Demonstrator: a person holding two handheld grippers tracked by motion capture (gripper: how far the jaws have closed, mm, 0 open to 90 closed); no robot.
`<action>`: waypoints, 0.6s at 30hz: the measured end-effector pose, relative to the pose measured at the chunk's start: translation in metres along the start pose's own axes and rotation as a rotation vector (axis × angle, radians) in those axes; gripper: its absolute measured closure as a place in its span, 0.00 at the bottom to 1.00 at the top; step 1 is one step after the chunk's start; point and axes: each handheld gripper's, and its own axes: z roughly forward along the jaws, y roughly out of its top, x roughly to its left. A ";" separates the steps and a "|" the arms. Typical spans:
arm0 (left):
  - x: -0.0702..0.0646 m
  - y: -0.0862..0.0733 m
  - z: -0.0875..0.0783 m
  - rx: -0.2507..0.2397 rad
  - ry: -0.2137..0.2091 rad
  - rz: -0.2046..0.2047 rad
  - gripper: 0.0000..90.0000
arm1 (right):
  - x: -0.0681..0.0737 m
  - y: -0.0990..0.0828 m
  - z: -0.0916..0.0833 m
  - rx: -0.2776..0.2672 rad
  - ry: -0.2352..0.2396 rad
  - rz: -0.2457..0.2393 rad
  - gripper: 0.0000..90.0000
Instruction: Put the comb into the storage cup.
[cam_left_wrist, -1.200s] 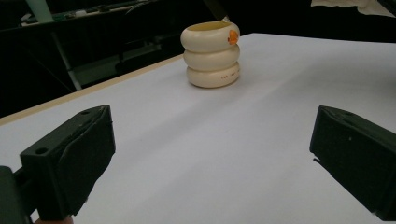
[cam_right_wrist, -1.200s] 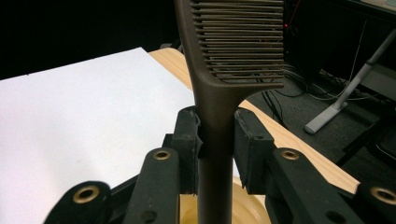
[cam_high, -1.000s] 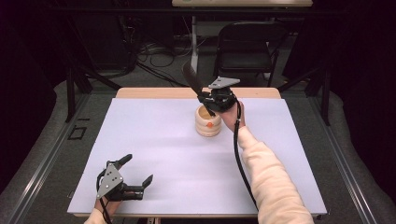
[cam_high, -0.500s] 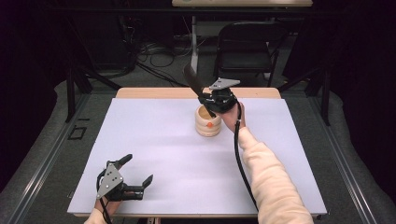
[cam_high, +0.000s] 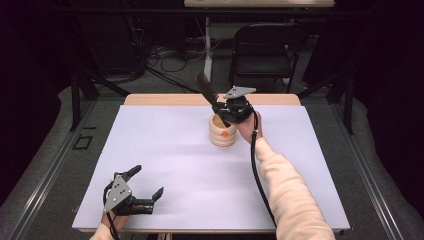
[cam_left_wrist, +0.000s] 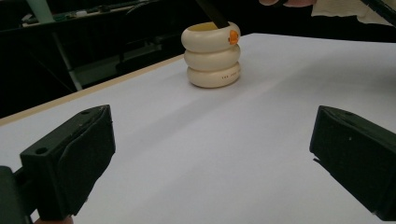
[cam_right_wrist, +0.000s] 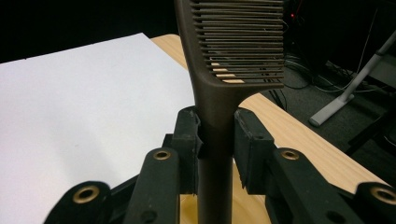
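One comb (cam_right_wrist: 219, 70), dark brown, clamped by its handle in the R gripper (cam_high: 227, 111); lower end sits at the mouth of the cream ringed holder (cam_high: 223, 131), approx 12 o'clock on the white surface (cam_high: 175, 150). Step, as I read it: comb going into or coming out of holder, can't tell which. Next move calls for a straight vertical path so the holder doesn't tip. L gripper (cam_high: 147, 186) at 7 o'clock, jaws apart, nothing in them. Count: 1 comb, 1 holder, 2 grippers.
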 end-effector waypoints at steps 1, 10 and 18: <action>0.000 0.000 0.000 0.000 0.000 0.000 0.00 | 0.000 0.000 0.000 0.002 0.000 0.001 0.80; 0.000 0.000 0.001 0.002 0.000 0.002 0.00 | 0.000 -0.003 0.000 0.006 0.005 0.001 0.80; 0.000 0.000 0.000 0.002 0.000 0.002 0.00 | 0.000 -0.004 0.001 0.017 0.009 -0.004 0.80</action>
